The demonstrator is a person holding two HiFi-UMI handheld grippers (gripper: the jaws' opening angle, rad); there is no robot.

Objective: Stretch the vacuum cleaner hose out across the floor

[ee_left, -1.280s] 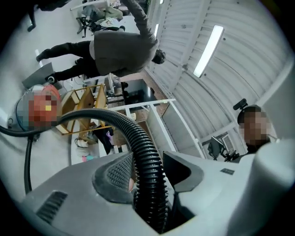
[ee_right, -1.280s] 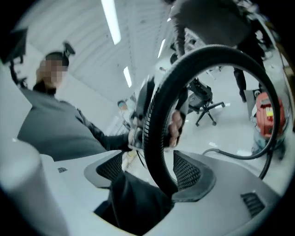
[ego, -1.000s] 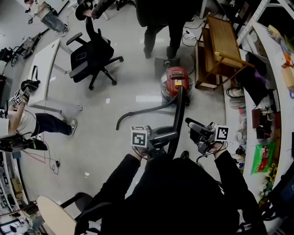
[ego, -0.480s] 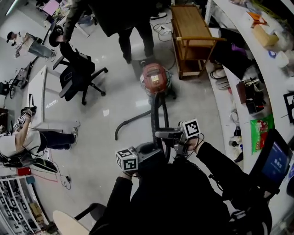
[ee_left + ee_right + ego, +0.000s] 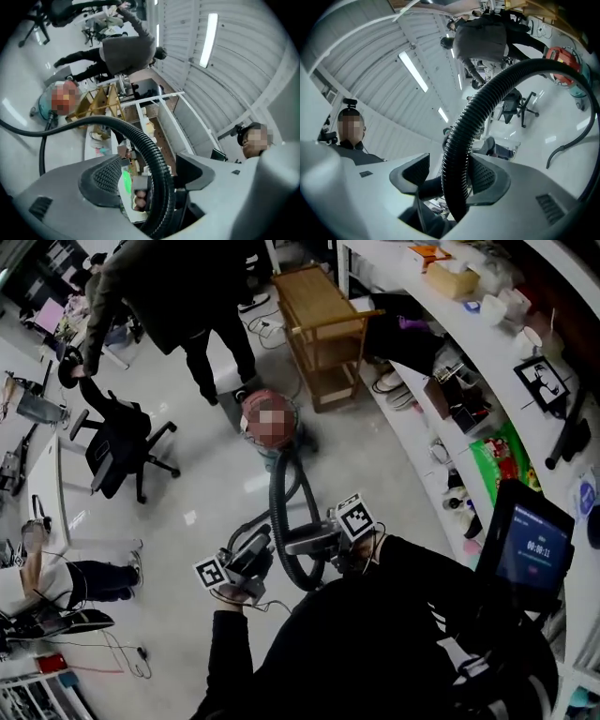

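Seen from the head view, the ribbed black vacuum cleaner hose (image 5: pixel 277 486) ran from the round red vacuum cleaner canister (image 5: pixel 253 432) on the pale glossy floor (image 5: pixel 202 488) into a loop by the left tongs (image 5: pixel 261 545) and right tongs (image 5: pixel 292 546). In the left gripper view, the left tongs (image 5: pixel 150 173) had just been opening and stood released, the hose (image 5: pixel 140 140) loose between them. In the right gripper view, the right tongs (image 5: pixel 450 176) had just been closing. They were not clenched: the hose (image 5: pixel 487 101) lay against one pad, clear of the other.

Black sleeves (image 5: pixel 232 664), grey left tongs (image 5: pixel 150 174), grey right tongs (image 5: pixel 452 176), marker cubes (image 5: pixel 211 571)

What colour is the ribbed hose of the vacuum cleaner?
The hose is black, seen best in the right gripper view.
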